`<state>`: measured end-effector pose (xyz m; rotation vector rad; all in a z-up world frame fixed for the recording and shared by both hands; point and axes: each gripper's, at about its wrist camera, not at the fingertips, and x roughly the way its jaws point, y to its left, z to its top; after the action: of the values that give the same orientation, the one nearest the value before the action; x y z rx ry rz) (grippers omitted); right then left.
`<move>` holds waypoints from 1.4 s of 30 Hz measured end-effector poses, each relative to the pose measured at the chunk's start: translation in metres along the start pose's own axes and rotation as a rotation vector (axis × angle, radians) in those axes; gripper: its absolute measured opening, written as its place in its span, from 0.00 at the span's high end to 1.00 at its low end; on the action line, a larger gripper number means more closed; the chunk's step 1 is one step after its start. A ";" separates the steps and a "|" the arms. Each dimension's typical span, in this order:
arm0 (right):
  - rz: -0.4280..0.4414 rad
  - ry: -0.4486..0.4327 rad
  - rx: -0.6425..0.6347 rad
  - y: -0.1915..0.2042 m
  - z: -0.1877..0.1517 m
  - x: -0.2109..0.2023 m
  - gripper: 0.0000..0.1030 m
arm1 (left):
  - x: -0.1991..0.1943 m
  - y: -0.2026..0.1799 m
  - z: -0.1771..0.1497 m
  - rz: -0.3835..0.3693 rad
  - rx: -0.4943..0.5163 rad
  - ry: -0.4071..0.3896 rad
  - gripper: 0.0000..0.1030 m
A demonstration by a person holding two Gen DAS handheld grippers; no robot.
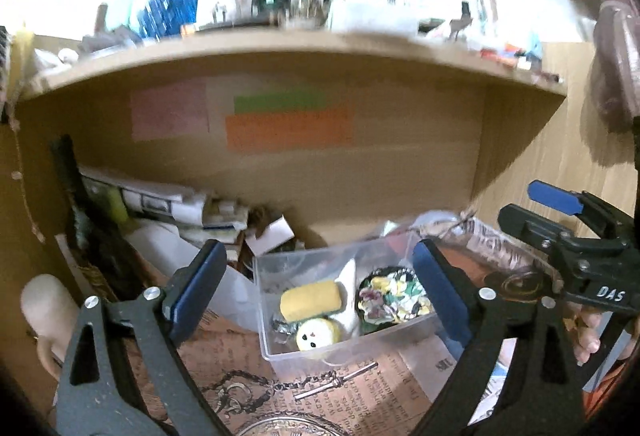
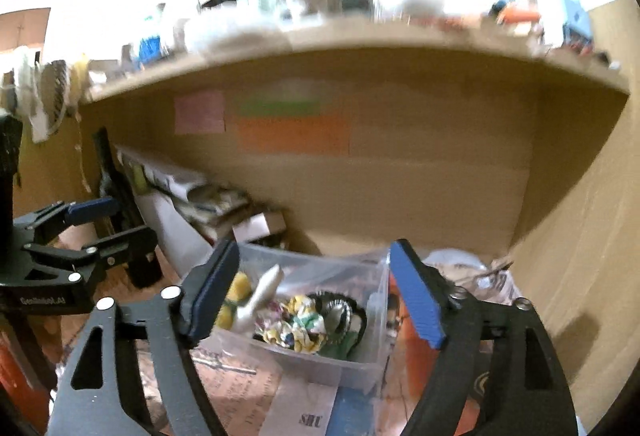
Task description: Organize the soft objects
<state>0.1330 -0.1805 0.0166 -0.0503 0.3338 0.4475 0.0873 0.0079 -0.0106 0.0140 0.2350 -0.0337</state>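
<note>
soft bits, namely a yellow foam sponge (image 1: 310, 299), a round yellow plush face (image 1: 318, 333) and a floral fabric scrunchie (image 1: 394, 296), were seen already sitting in the clear plastic box (image 1: 280, 350) on the newspaper-covered desk (image 1: 240, 352) under the wooden shelf (image 1: 280, 48). left gripper (image 1: 320, 288) and right gripper (image 2: 316, 296) were both held wide open over the box, nothing gripped. probably best if one item was picked at a time, pinched at its middle, with the box walls kept clear of the pads.

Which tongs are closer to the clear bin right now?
Hard to call. Both the left tongs and the right tongs are open, framing the clear bin, neither touching.
</note>
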 end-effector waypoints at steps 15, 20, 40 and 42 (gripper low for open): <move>-0.002 -0.117 -0.002 0.011 0.001 -0.048 0.00 | -0.044 -0.006 -0.001 -0.001 -0.030 -0.082 0.01; -0.003 -0.116 0.004 0.012 0.000 -0.050 0.00 | -0.046 -0.007 -0.002 0.003 -0.034 -0.085 0.01; 0.008 -0.110 0.007 0.015 -0.003 -0.049 0.00 | -0.047 -0.011 -0.005 0.002 -0.037 -0.081 0.01; 0.009 -0.109 0.007 0.015 -0.003 -0.049 0.00 | -0.047 -0.011 -0.005 0.004 -0.037 -0.081 0.01</move>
<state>0.0839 -0.1879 0.0303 -0.0174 0.2287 0.4559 0.0400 -0.0018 -0.0042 -0.0237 0.1543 -0.0261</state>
